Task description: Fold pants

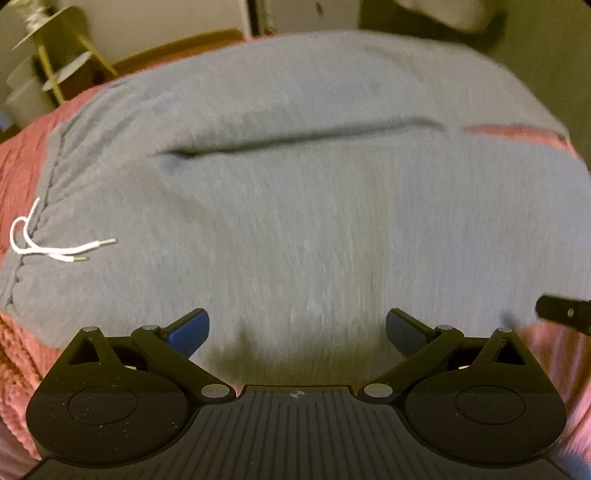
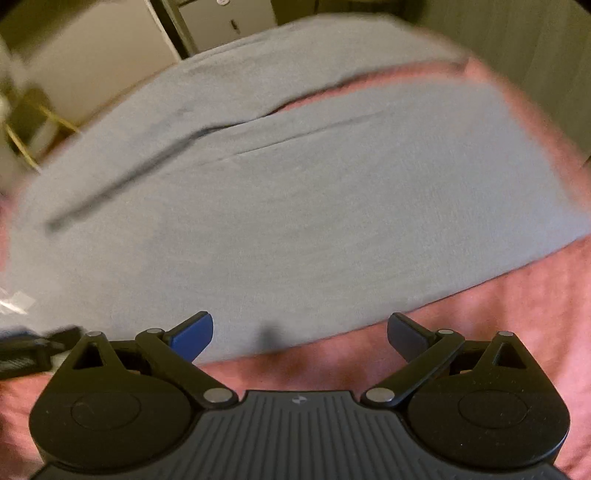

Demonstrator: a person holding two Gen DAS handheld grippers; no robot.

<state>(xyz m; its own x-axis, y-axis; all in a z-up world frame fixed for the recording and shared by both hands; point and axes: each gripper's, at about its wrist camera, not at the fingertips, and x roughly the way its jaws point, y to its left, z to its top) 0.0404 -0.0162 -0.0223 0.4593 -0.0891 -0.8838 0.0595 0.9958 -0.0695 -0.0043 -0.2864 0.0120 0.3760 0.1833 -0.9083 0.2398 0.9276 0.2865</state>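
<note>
Grey sweatpants [image 1: 295,192] lie spread flat on a pink knitted blanket [image 1: 18,354], waistband to the left with a white drawstring [image 1: 55,247]. The two legs lie side by side with a dark seam between them. My left gripper [image 1: 297,332] is open and empty, hovering over the near edge of the pants. The pants also fill the right wrist view [image 2: 280,206]. My right gripper [image 2: 299,336] is open and empty, over the near hem where grey cloth meets the blanket [image 2: 480,325]. The right gripper's tip shows in the left wrist view [image 1: 565,314].
A yellow-green shelf stand [image 1: 59,59] stands beyond the far left of the bed. A wooden frame edge [image 1: 177,48] and pale cabinet doors [image 2: 221,22] lie behind the bed. The left gripper's body shows at the right wrist view's left edge [image 2: 26,354].
</note>
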